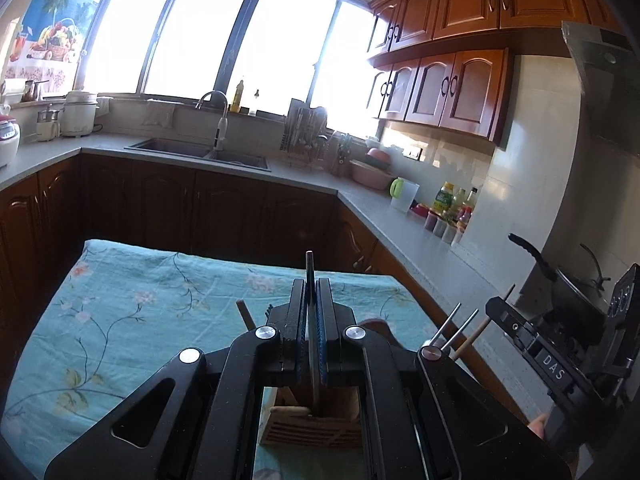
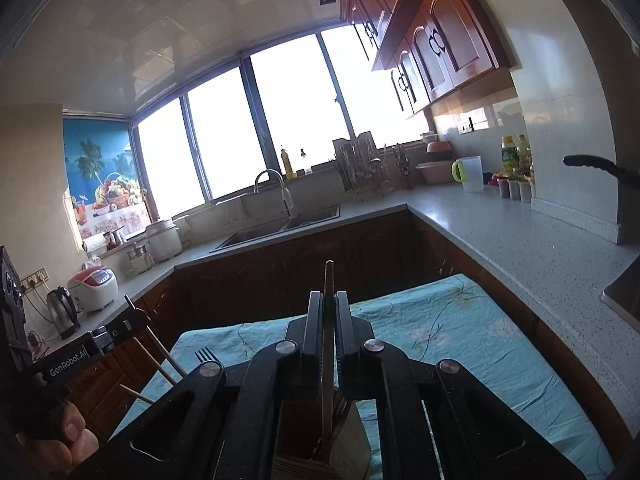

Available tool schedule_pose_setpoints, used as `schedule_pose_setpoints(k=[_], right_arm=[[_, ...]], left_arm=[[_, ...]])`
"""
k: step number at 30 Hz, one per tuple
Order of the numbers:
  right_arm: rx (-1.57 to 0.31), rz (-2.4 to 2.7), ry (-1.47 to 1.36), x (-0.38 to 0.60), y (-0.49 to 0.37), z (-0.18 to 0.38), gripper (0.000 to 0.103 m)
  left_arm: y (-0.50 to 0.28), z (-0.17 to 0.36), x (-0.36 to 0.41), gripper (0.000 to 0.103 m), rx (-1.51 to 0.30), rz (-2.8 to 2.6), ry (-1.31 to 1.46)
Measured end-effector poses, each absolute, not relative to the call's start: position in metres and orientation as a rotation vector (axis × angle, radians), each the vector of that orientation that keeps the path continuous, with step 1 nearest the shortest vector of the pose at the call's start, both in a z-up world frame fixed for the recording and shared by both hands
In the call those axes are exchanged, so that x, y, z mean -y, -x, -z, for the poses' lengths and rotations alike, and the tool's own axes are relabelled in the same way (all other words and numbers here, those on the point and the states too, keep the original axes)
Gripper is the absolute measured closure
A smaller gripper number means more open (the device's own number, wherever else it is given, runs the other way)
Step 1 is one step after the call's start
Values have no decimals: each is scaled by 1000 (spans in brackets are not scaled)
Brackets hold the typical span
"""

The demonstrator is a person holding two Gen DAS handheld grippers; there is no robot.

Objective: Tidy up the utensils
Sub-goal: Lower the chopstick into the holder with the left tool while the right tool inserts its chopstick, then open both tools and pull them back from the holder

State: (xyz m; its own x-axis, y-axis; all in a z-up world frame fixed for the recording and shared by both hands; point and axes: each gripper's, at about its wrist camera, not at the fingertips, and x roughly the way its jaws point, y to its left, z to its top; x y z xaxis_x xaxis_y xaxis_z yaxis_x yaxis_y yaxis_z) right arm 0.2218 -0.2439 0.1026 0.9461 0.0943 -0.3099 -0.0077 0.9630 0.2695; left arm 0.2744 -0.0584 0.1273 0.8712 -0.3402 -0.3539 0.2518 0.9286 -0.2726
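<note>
holder (image 1: 312,426) stands on the cloth (image 1: 120,312), part filled. left gripper (image 1: 312,300) clamps a metal utensil (image 1: 309,266) above it; right gripper (image 2: 329,312) clamps a chopstick (image 2: 329,276). both await insertion.

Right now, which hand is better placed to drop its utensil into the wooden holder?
Right, narrowly. The right gripper's fingers clamp a wooden stick whose lower end sits inside the wooden holder beside a fork. The left gripper's metal utensil also hangs over it, tip depth unclear.
</note>
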Motion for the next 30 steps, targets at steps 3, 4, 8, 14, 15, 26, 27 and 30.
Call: schedule_pose_setpoints(k=[3,4,8,14,15,26,27,30], right_arm=[[-359,-56,-279,245,-222,-92,98],[-370,-58,-280,245,-223,-90,98],[-398,-64,-271,243,-225,-84,97],[-406,-66,-265,244,-225,-86,97],[-407,-67,-266,245,-226,-86,97],[-420,-51,-277,246,-226,-87,82],[-412,-56,-287,248,-225,-89,69],[-378,-43,-298,253,-216,-96,50]], left_arm=[[-278,-120,59,99,-435,317,215],[-279,-118,60,99,-443,317,212],[-278,-113,65,99,-451,329,192],[-278,-112,72,99,-458,331,167],[-278,-112,71,99,-460,331,169],[-279,-114,69,98,-469,345,170],[-277,-115,69,97,-465,348,173],[-269,-122,65,88,-435,353,185]])
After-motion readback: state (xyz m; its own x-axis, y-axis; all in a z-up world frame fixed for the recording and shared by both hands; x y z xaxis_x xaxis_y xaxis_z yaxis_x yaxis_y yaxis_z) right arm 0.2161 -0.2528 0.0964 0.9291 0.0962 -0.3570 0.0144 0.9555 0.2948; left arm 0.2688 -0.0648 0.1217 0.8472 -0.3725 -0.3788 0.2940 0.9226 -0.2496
